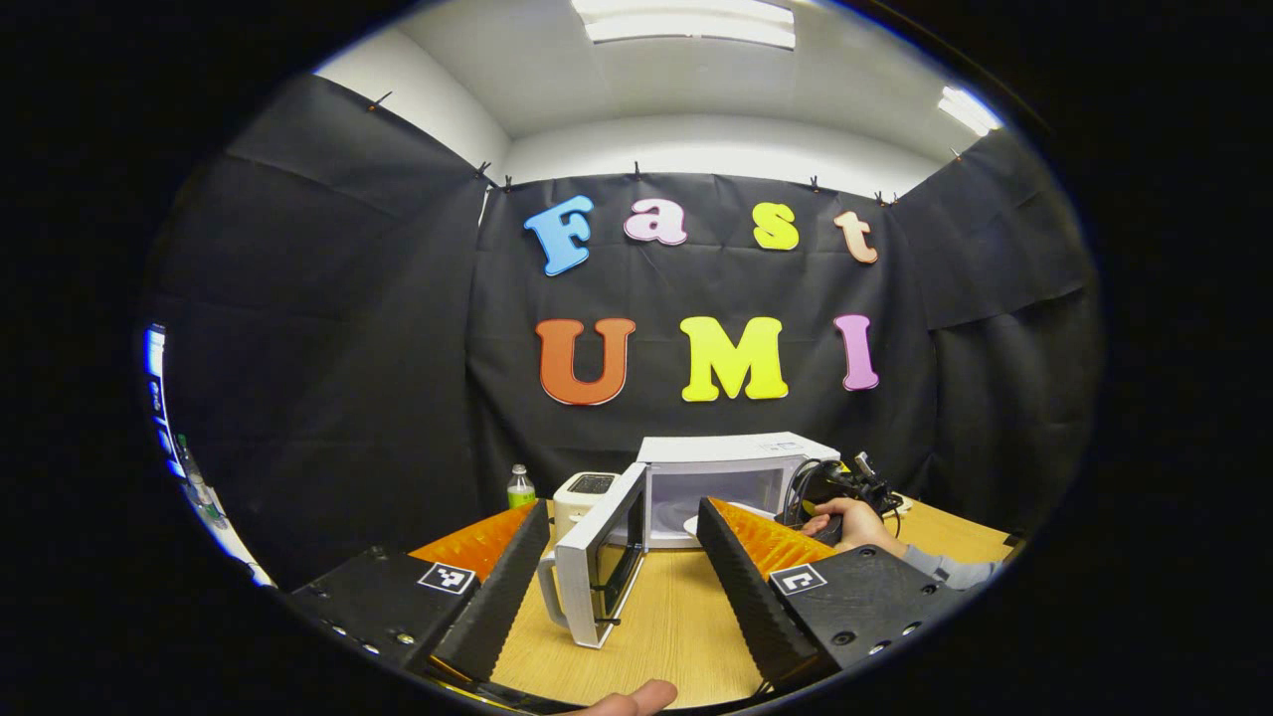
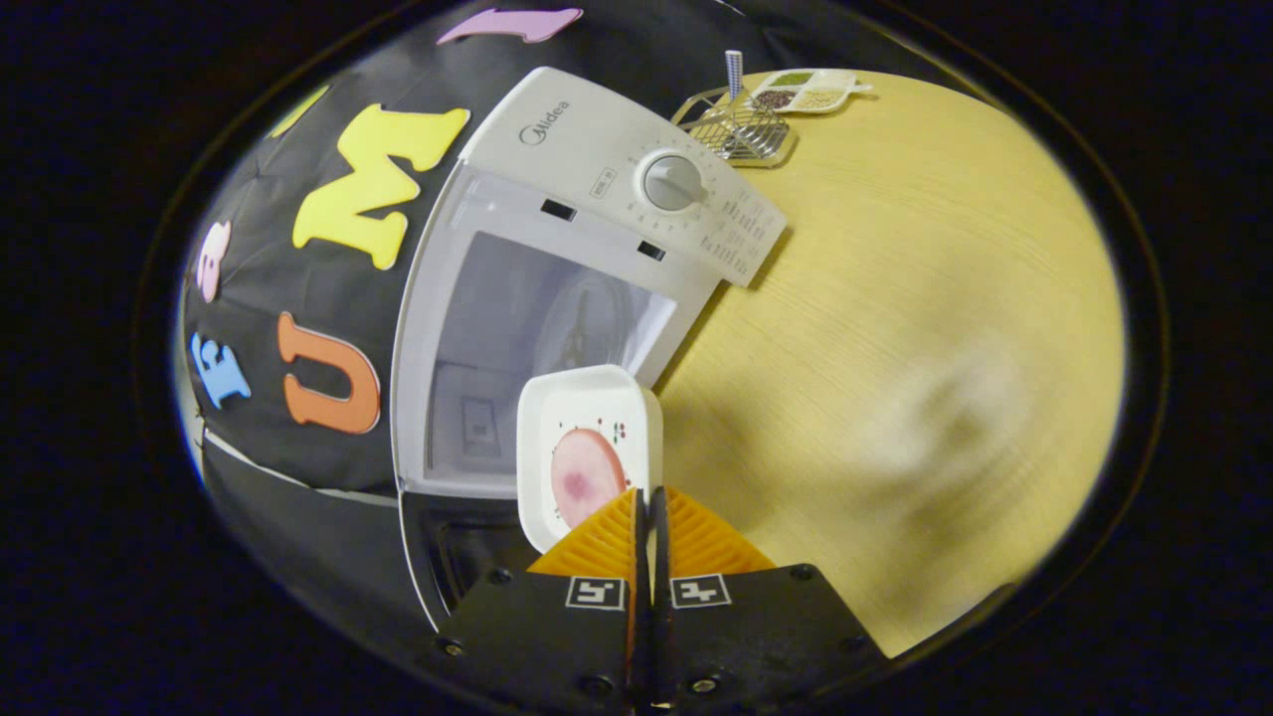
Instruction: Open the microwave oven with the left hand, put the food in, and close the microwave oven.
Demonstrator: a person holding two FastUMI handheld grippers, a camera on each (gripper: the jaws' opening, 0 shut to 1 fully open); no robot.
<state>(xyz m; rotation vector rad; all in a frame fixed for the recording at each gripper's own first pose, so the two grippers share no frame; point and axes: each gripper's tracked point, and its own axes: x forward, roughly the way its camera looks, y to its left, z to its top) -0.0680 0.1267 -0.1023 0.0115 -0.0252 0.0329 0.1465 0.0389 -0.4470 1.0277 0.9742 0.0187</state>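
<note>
The white microwave (image 1: 736, 475) stands on the wooden table with its door (image 1: 597, 567) swung wide open. My left gripper (image 1: 625, 512) is open; the door's edge stands between its spread fingers, and neither finger presses on it. In the right gripper view the microwave (image 2: 597, 149) appears tilted, its cavity (image 2: 527, 328) open and lit. My right gripper (image 2: 648, 492) is shut on the rim of a white square plate (image 2: 587, 408) carrying a pink slice of food (image 2: 585, 477), held at the mouth of the cavity. A hand (image 1: 845, 522) holds that gripper beside the microwave.
A white toaster (image 1: 587, 492) and a green-labelled bottle (image 1: 520, 487) stand left of the microwave. Beyond the control knob (image 2: 673, 182), a wire rack (image 2: 741, 129) and a divided dish of grains (image 2: 806, 91) sit on the table (image 2: 895, 298). A thumb (image 1: 627, 701) shows at the bottom edge.
</note>
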